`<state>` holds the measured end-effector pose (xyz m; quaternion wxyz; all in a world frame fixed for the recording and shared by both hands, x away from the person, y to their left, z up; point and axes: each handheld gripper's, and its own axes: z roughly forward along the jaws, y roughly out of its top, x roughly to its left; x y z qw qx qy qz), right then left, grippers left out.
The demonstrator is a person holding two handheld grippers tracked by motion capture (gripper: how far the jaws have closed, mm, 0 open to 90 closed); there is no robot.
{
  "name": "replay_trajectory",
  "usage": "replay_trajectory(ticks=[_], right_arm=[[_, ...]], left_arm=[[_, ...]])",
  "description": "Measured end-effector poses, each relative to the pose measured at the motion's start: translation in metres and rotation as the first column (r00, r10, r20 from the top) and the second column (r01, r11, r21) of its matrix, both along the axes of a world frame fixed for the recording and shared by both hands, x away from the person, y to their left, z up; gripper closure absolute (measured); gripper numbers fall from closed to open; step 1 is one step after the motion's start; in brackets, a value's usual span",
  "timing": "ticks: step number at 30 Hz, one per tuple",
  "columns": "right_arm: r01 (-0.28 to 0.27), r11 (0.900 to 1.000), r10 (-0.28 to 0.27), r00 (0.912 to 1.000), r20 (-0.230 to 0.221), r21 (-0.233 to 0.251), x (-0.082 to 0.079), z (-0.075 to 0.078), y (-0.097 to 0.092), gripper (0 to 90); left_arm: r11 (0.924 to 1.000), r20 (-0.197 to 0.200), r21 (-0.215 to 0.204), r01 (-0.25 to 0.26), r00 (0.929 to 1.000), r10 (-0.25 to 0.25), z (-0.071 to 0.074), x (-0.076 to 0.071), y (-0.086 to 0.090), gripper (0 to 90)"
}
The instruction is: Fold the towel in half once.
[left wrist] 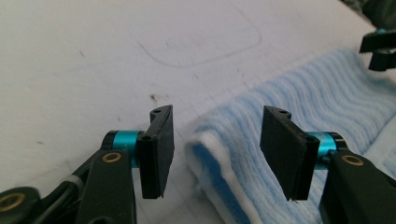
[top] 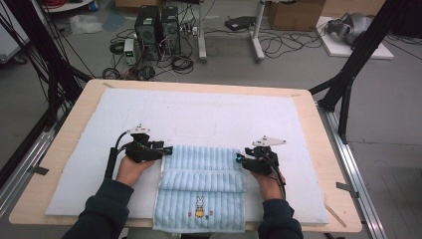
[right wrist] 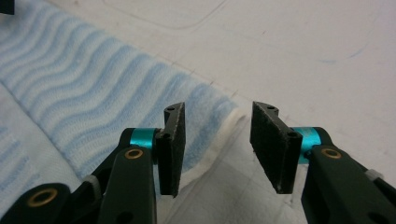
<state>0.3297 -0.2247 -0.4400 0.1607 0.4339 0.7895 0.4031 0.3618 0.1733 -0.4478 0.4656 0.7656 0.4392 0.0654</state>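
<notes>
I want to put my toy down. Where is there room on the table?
The white mat is bare beyond the blue towel, up to the far edge, and at both outer sides. The near middle is crowded: towel, left gripper, right gripper.

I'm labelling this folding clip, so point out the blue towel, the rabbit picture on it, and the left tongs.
blue towel (top: 199, 159), high view, on its ribbed far fold.
rabbit picture (top: 199, 204), high view, on the rabbit's body, near the towel's front edge.
left tongs (left wrist: 215, 149), left gripper view, midway between the two black pads.
</notes>
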Motion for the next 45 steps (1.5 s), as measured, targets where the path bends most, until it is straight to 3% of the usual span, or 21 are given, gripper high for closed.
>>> replay_trajectory(ticks=[1,2,3,4,5,6,8,10,13,20,22,24,25,30,32,33,34,35,38,42,45], right_arm=[[-0.005,0.9999,0.005,1.0,-0.004,-0.013,0.001,-0.001,0.001,51.9],[-0.011,0.9996,0.011,0.9999,-0.009,-0.027,0.002,-0.003,0.004,51.7],[-0.025,0.9989,0.024,0.9996,-0.013,-0.041,0.003,-0.005,0.006,51.6],[-0.03,0.998,0.029,0.9992,-0.028,-0.055,0.004,-0.007,0.009,52.8],[-0.039,0.9976,0.038,0.999,-0.024,-0.058,0.005,-0.008,0.009,56.8],[-0.05,0.998,0.049,0.9985,-0.027,-0.04,0.005,-0.008,0.01,67.9],[-0.108,0.9937,0.107,0.9936,-0.036,-0.03,0.006,-0.007,0.012,85.1],[-0.114,0.9912,0.114,0.9935,-0.007,-0.066,0.007,-0.004,0.016,85.9],[-0.073,0.997,0.074,0.997,0.022,-0.026,0.015,0.002,0.013,85.9],[-0.028,0.9989,0.031,0.9972,0.068,-0.038,0.045,0.015,0.013,85.8],[-0.019,0.999,0.022,0.9969,0.076,-0.04,0.053,0.017,0.013,85.7],[-0.012,0.9992,0.015,0.9971,0.075,-0.038,0.06,0.017,0.014,85.7],[-0.007,0.9993,0.01,0.997,0.077,-0.036,0.064,0.018,0.015,85.7],[0.02,0.9984,-0.015,0.9963,0.085,-0.053,0.073,0.014,0.021,85.7],[0.03,0.9981,-0.026,0.9965,0.08,-0.053,0.075,0.011,0.022,83.9],[0.035,0.9982,-0.032,0.997,0.071,-0.05,0.075,0.009,0.023,78.1],[0.037,0.9985,-0.034,0.9969,0.072,-0.042,0.074,0.008,0.023,67.9],[0.034,0.9989,-0.032,0.998,0.054,-0.032,0.073,0.008,0.024,62.5],[0.022,0.9997,-0.022,0.9992,0.032,-0.007,0.069,0.012,0.023,52.6],[-0.014,0.9995,0.013,0.9988,0.047,0.029,0.06,0.023,0.021,48.1],[-0.053,0.9964,0.051,0.9981,0.034,0.066,0.05,0.028,0.019,46.2]], left_arm=[[0.9999,-0.013,0.016,0.002,0.9999,-0.002,-0.002,0.001,-0.001,44.1],[0.9996,0.0,0.029,-0.001,1.0,0.001,-0.003,0.001,-0.002,45.7],[0.9977,0.021,0.068,0.0,0.9998,-0.002,-0.003,0.0,-0.004,51.7],[0.997,0.028,0.078,0.005,0.9996,-0.007,-0.003,0.0,-0.004,66.8],[0.9979,0.013,0.061,0.023,0.9996,-0.024,-0.004,0.001,-0.003,78.5],[0.9984,0.008,0.054,0.017,0.9998,-0.018,-0.004,0.002,-0.003,85.0],[0.9993,-0.015,0.037,-0.004,0.9999,0.004,-0.003,0.008,-0.003,86.1],[0.9994,-0.01,0.03,-0.018,0.9998,0.018,0.002,0.014,-0.002,86.1],[0.9986,0.014,-0.037,-0.037,0.9992,0.038,0.011,0.024,0.002,86.1],[0.9954,0.057,-0.075,-0.06,0.9963,0.064,0.019,0.05,0.002,86.0],[0.9918,0.079,-0.102,-0.077,0.9932,0.085,0.018,0.054,0.004,86.0],[0.9911,0.072,-0.103,-0.084,0.9932,0.091,0.014,0.058,0.004,86.0],[0.9933,0.06,-0.084,-0.079,0.9946,0.085,0.013,0.061,0.004,86.0],[0.9919,0.073,-0.084,-0.096,0.9921,0.102,0.009,0.067,0.004,85.9],[0.9929,0.073,-0.065,-0.1,0.9918,0.104,0.007,0.065,0.003,81.8],[0.9928,0.067,-0.055,-0.106,0.9917,0.11,0.007,0.065,0.003,73.6],[0.9928,0.062,-0.065,-0.101,0.9926,0.105,0.007,0.063,0.004,65.2],[0.9925,0.068,-0.072,-0.099,0.9923,0.104,0.008,0.061,0.005,63.2],[0.9929,0.069,-0.093,-0.073,0.9944,0.08,0.015,0.052,0.006,56.6],[0.994,0.11,-0.103,-0.038,0.9927,0.049,0.022,0.037,0.007,56.0],[0.9958,0.103,-0.092,-0.002,0.9946,0.011,0.02,0.024,0.005,56.0]])
